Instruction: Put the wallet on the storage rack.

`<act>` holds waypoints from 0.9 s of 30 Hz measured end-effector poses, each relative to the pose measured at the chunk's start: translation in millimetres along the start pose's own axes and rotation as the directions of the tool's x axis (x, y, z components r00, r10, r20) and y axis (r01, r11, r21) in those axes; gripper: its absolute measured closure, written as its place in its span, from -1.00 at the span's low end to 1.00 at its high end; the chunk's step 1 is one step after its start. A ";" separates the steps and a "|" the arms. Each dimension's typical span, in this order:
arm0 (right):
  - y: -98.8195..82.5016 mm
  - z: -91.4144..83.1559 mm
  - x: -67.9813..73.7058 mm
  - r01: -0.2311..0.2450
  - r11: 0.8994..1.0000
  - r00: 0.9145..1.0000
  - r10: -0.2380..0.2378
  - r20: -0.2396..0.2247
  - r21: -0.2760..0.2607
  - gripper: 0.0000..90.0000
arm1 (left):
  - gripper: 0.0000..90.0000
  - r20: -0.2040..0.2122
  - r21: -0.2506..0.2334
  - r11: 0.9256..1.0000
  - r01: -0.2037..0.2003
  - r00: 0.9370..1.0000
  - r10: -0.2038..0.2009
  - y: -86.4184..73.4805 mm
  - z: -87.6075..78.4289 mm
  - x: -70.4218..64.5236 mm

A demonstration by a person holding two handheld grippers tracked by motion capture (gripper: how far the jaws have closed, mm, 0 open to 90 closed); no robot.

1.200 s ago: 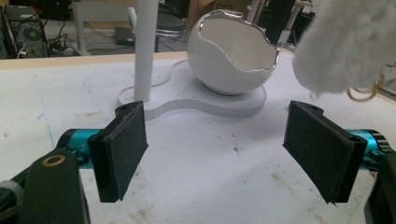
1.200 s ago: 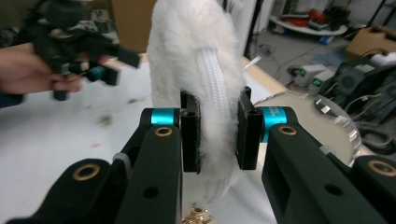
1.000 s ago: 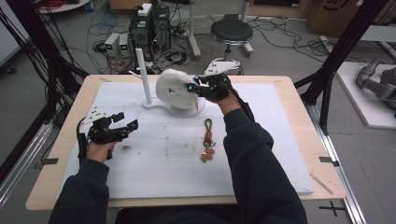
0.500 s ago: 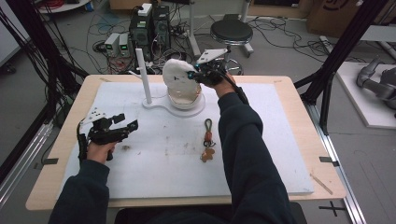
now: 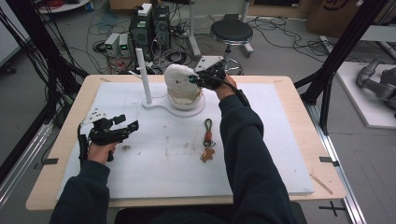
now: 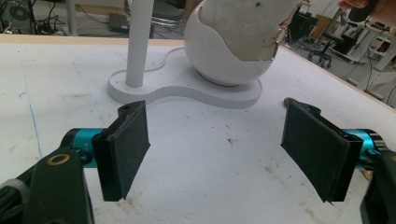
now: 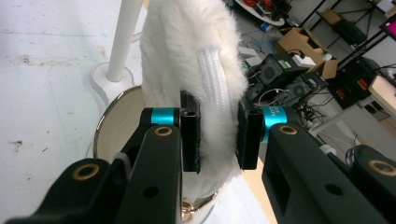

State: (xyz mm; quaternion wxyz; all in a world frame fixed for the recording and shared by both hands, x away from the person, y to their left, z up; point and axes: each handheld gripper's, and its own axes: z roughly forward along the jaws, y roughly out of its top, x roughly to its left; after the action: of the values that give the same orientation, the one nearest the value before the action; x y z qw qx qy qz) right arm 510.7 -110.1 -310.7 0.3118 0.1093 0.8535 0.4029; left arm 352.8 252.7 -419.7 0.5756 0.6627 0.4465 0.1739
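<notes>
High view, upper centre: right gripper [image 5: 201, 79] clamps fluffy white pouch [image 5: 180, 79] half-lifted from bowl [image 5: 187, 100]; left gripper [image 5: 122, 127] wide, idle.

The high view is looking down over the table [image 5: 289, 93], while both gripper views are looking close along their jaws, all sharing the white bowl stand [image 5: 187, 103] [image 6: 224, 70] [image 7: 107, 130].

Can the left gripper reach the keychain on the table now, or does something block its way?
Probably yes. The left gripper is open and holds nothing, and the white mat between it and the keychain is bare. The right forearm lies beside the keychain, on its far side, not across the way.
</notes>
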 end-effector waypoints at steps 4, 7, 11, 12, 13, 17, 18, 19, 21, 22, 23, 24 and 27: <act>5.6 7.7 1.0 -0.003 1.000 1.000 0.003 -0.015 0.007 0.69 | -0.49 -0.001 0.001 1.000 0.004 1.000 -0.004 -0.6 0.7 0.2; 8.0 11.6 1.2 -0.021 1.000 1.000 0.021 -0.004 -0.014 0.69 | -0.49 0.002 0.001 1.000 0.005 1.000 -0.005 -1.0 0.9 0.4; 8.7 13.1 -3.0 -0.033 0.999 0.999 0.033 0.003 -0.027 0.69 | -0.48 0.004 0.005 1.000 0.004 1.000 -0.004 -1.1 1.1 0.6; 9.5 12.7 -3.7 -0.034 0.999 0.999 0.034 0.003 -0.029 0.69 | -0.48 0.003 0.005 1.000 0.004 1.000 -0.004 -1.1 1.2 0.7; 10.5 12.3 -4.0 -0.036 0.999 0.999 0.036 0.004 -0.033 0.69 | -0.48 0.003 0.005 1.000 0.004 1.000 -0.004 -1.1 1.2 0.7; 11.3 12.7 -5.9 -0.031 0.999 0.999 0.032 0.011 -0.038 0.69 | -0.48 0.003 0.005 1.000 0.003 1.000 -0.003 -1.1 1.1 0.5; 10.5 12.9 -6.0 -0.026 0.999 1.000 0.027 0.015 -0.030 0.69 | -0.48 0.003 0.004 1.000 0.004 1.000 -0.004 -1.1 0.9 0.3; 9.7 12.8 -6.0 -0.022 1.000 1.000 0.023 0.011 -0.020 0.69 | -0.48 0.003 0.004 1.000 0.004 1.000 -0.004 -1.1 0.9 0.3; 7.7 12.5 -4.4 -0.002 1.000 1.000 0.002 0.006 0.012 0.69 | -0.48 0.003 0.004 1.000 0.004 1.000 -0.004 -1.2 0.8 0.5; 7.7 12.5 -4.4 -0.002 1.000 1.000 0.002 0.006 0.012 0.69 | -0.48 0.002 0.004 1.000 0.005 1.000 -0.005 -1.5 0.5 0.5; 4.5 12.9 -2.6 0.053 0.997 0.999 -0.053 0.011 0.053 0.69 | -0.48 0.003 0.006 1.000 0.006 1.000 -0.006 -2.0 0.1 0.7; 1.9 13.0 -1.5 0.078 0.994 0.997 -0.079 0.008 0.078 0.69 | -0.48 0.003 0.006 1.000 0.007 1.000 -0.007 -2.1 0.0 0.8; -8.3 13.9 0.6 0.105 0.987 0.994 -0.105 -0.009 0.120 0.69 | -0.48 0.003 0.006 1.000 0.006 1.000 -0.006 -2.1 -0.1 0.7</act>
State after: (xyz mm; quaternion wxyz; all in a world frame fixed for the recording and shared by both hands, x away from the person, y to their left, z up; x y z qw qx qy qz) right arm 519.4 -106.6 -324.0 0.3242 0.0821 0.8812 0.3340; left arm 352.4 253.2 -421.8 0.5748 0.6633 0.4481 0.1698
